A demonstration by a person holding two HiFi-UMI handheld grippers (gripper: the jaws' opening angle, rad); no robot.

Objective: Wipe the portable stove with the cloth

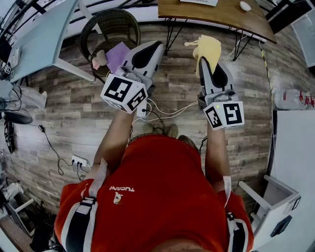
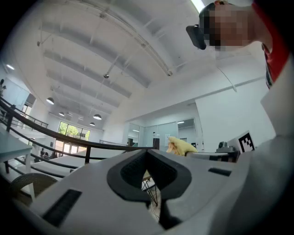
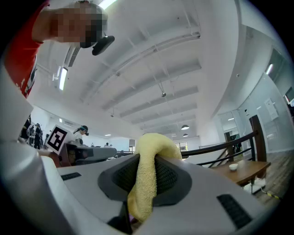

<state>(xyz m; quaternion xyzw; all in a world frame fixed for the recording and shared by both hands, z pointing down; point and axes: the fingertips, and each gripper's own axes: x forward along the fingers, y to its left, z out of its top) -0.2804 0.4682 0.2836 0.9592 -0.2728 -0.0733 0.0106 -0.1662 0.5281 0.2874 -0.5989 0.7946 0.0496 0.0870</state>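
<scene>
My right gripper [image 1: 204,60] is shut on a yellow cloth [image 1: 209,47], which bunches up over its tips. In the right gripper view the cloth [image 3: 149,170] hangs as a folded strip pinched between the dark pads [image 3: 170,176]. My left gripper [image 1: 151,47] is held beside it to the left, shut, with nothing in it. Its jaws meet in the left gripper view [image 2: 148,180], where the cloth [image 2: 181,146] shows far off to the right. Both grippers point a little upward, over a wood floor. No portable stove shows in any view.
A wicker chair [image 1: 110,22] with a purple cloth [image 1: 117,54] on it stands just beyond the left gripper. A wooden table [image 1: 221,15] lies beyond the right gripper. There is a pale table [image 1: 44,34] at far left, a power strip [image 1: 78,161] with cables on the floor, and white furniture [image 1: 295,147] at right.
</scene>
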